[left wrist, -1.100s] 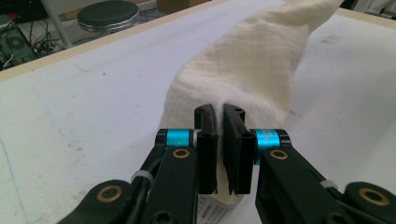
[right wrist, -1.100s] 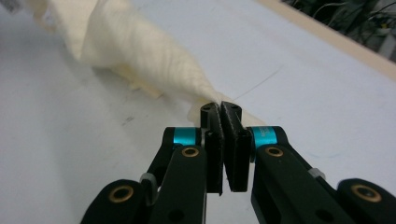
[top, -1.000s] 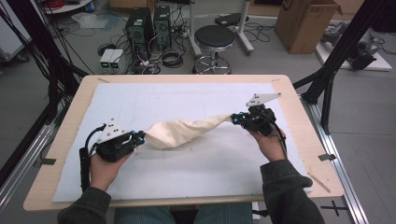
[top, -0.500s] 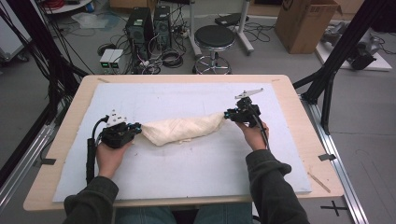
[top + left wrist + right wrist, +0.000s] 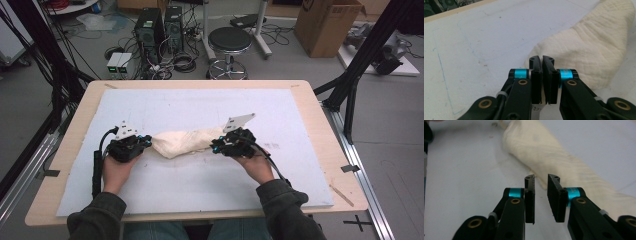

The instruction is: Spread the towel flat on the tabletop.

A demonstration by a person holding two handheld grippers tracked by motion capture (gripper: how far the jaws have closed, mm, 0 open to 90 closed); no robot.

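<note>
Table [image 5: 320, 125]: a wooden top carrying a pale blue-white mat [image 5: 200, 107], which is covering most of it.
Cloth [image 5: 182, 142]: a cream, crinkled, gauze-like towel is lying bunched into a loose roll across the middle of the mat, stretching between the two grippers.
Handling: it is looking light, soft and limp, so it is likely sagging and unrolling when lifted; the weave is giving the pads good friction. The two ends are looking like the best places to pinch, taking several layers at once.
Left gripper [image 5: 542, 60]: its jaws are standing almost together, pinching nothing that I can see; the cloth's end is lying just beyond the tips.
Right gripper [image 5: 541, 178]: its jaws have just been closing, yet a narrow gap is showing between them with nothing in it; the cloth's edge is lying just ahead of the tips.
</note>
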